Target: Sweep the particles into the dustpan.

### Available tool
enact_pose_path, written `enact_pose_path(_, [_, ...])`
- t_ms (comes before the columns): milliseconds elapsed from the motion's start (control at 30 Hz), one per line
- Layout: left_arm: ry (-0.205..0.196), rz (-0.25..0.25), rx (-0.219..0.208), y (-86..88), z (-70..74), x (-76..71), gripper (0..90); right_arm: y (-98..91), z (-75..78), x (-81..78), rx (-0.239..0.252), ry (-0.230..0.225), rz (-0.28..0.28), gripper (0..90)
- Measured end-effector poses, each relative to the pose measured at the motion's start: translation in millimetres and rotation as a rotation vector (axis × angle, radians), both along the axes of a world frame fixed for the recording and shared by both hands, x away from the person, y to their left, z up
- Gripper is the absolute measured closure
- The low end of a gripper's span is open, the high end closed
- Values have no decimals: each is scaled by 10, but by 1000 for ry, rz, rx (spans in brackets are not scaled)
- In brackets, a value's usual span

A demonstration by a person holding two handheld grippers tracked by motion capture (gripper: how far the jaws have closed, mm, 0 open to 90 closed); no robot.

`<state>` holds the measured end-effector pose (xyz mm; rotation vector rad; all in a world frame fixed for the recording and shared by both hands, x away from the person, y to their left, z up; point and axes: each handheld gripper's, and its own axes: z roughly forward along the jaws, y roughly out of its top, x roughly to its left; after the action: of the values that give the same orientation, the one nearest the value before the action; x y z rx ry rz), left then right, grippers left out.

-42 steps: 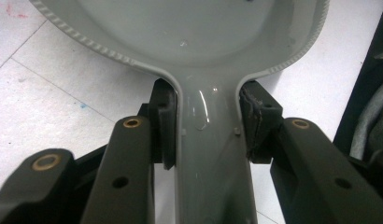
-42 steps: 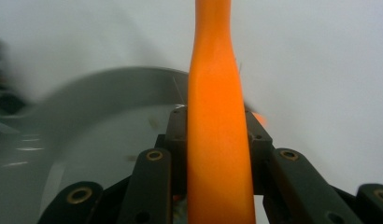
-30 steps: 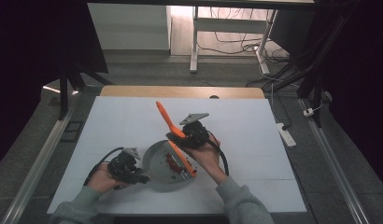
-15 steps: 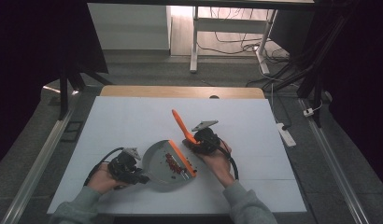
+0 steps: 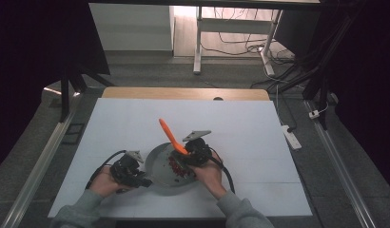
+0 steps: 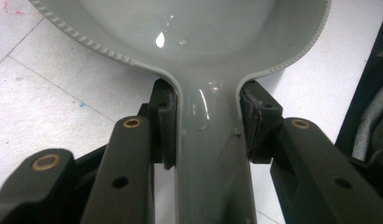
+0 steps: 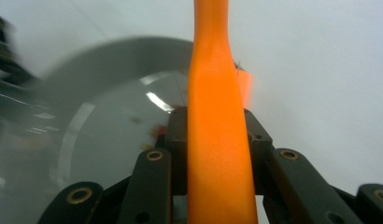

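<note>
A grey pan (image 5: 160, 167) sits on the white surface (image 5: 136, 123) near its front edge, with a small heap of red bits (image 5: 176, 167) lying inside it toward the right side. The left gripper (image 5: 136, 176) has its jaws closed tight on the pan's handle (image 6: 210, 140), one pad pressing each side of it. The right gripper (image 5: 186, 154) clamps an orange spatula (image 5: 170, 135) by its shaft, over the pan's right rim, with the free end slanting up and away to the left. Half a second ago the spatula stood farther right, beyond the rim, and an orange piece lay in the pan; now the right gripper has come left over the red bits.
</note>
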<state>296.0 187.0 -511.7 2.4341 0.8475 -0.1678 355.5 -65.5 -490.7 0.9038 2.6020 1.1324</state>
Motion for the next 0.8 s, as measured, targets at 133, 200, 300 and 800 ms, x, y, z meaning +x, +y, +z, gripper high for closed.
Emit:
enact_pose_path(133, [-3, -2, -2, 2, 7, -5, 618, 173, 47, -86, 52, -2, 68, 704])
enact_pose_path(200, [-1, -2, -3, 2, 6, -5, 618, 186, 95, -105, 69, -19, 80, 703])
enact_pose_path(300, [0, -3, -3, 2, 3, -4, 618, 103, 172, -86, 80, -54, 61, 703])
enact_pose_path(800, [-2, 4, -1, -3, 1, -6, 618, -393, -50, 368, -7, -33, -123, 704])
